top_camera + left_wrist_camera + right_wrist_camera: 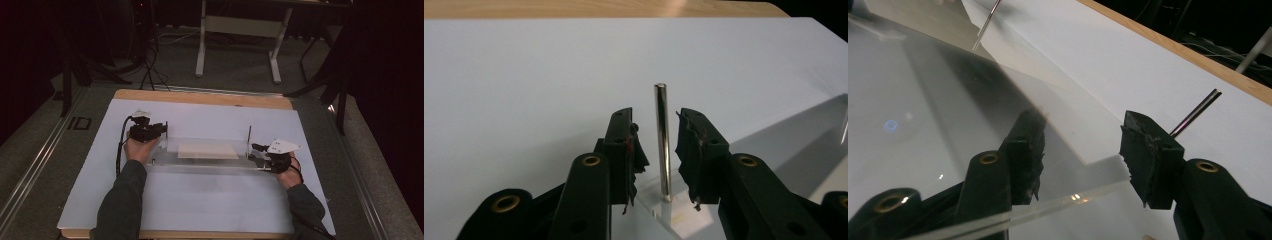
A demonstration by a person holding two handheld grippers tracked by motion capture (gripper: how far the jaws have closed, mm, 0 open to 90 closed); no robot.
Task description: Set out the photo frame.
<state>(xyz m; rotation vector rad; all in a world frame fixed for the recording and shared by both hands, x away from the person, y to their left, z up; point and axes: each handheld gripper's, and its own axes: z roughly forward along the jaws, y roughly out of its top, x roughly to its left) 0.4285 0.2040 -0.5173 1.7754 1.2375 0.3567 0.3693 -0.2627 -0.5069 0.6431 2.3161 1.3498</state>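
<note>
A clear acrylic plate (200,163) lies on the white paper, with a cream sheet (207,150) on it and thin upright metal rods at its ends. My left gripper (161,131) is at the plate's far left corner. In the left gripper view its jaws (656,125) stand open on either side of one rod (662,140), clear of it. My right gripper (257,150) is at the plate's right end, beside another rod (249,136). Its jaws (1083,122) are open, one seen through the plate (923,100), the other beyond the plate's edge near a rod (1195,114).
White paper (200,205) covers most of the wooden table (200,97). A person's sleeved forearms come in from the bottom edge. A desk frame (237,30) and cables stand on the floor behind the table.
</note>
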